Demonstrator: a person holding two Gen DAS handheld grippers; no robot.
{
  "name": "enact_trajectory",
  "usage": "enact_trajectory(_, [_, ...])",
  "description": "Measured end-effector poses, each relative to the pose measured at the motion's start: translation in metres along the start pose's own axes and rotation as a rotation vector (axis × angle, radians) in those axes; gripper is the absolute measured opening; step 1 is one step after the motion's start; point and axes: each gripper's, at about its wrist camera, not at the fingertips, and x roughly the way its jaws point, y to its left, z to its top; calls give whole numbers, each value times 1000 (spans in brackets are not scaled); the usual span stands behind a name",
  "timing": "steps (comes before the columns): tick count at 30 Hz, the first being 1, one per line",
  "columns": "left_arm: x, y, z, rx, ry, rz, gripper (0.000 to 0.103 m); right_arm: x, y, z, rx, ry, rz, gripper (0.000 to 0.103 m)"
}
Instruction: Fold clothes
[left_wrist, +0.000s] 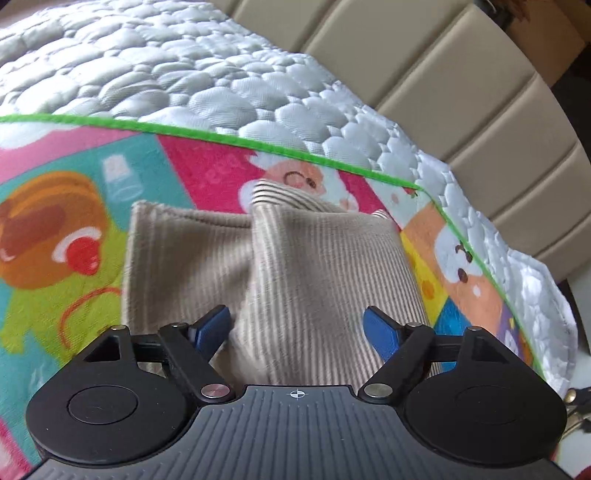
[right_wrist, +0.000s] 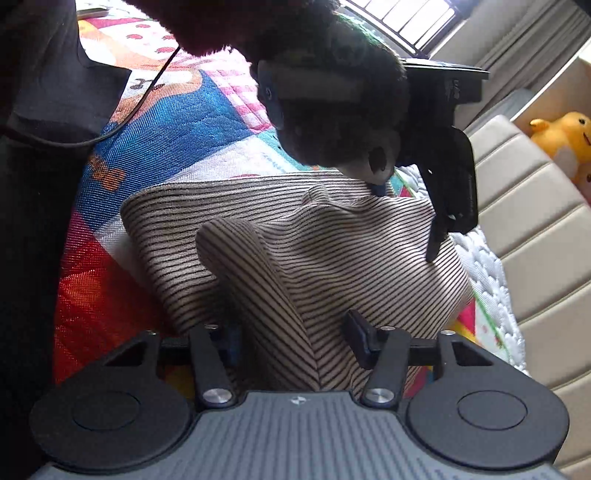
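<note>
Garment (left_wrist: 295, 266) between both grippers' fingers (left_wrist: 212, 328)

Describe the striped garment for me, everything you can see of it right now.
The striped garment is beige knit with thin dark stripes, soft and ribbed-looking. It lies bunched and partly folded on the colourful cartoon play mat, with a raised ridge running toward the right gripper, whose open fingers straddle that fold. The left gripper is also open, fabric between its blue pads. In the right wrist view, the left gripper's finger touches the garment's far edge. No sleeves or collar can be made out.
</note>
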Motion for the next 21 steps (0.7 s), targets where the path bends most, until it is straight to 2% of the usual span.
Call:
enact_trajectory(2, [5, -14, 0, 54, -5, 39, 67, -7, -12, 3, 58, -7, 23, 35])
enact_trajectory(3, [3, -16, 1, 69, -4, 48, 50, -10, -18, 5, 88, -11, 35, 25])
enact_trajectory(4, [-3, -14, 3, 73, -7, 50, 37, -13, -24, 7, 117, -15, 47, 21])
enact_trajectory(6, [-15, -11, 8, 81, -14, 53, 19, -20, -36, 10, 176, -22, 70, 18])
enact_trajectory(7, [-21, -10, 10, 85, -18, 54, 13, -23, -42, 12, 205, -25, 82, 17])
enact_trajectory(10, [-40, -5, 16, 96, -28, 59, 12, -45, -44, 31, 179, -84, 87, 17])
enact_trajectory(14, [-64, 1, 24, 112, -42, 65, 12, -35, -20, 50, 83, -63, 124, 17])
enact_trajectory(18, [-47, 18, 3, 101, -2, 103, 14, -5, 3, 38, 38, 23, 161, 20])
enact_trajectory(21, [-40, 35, -11, 81, 13, 107, 22, -12, 2, 29, 51, 2, 177, 29])
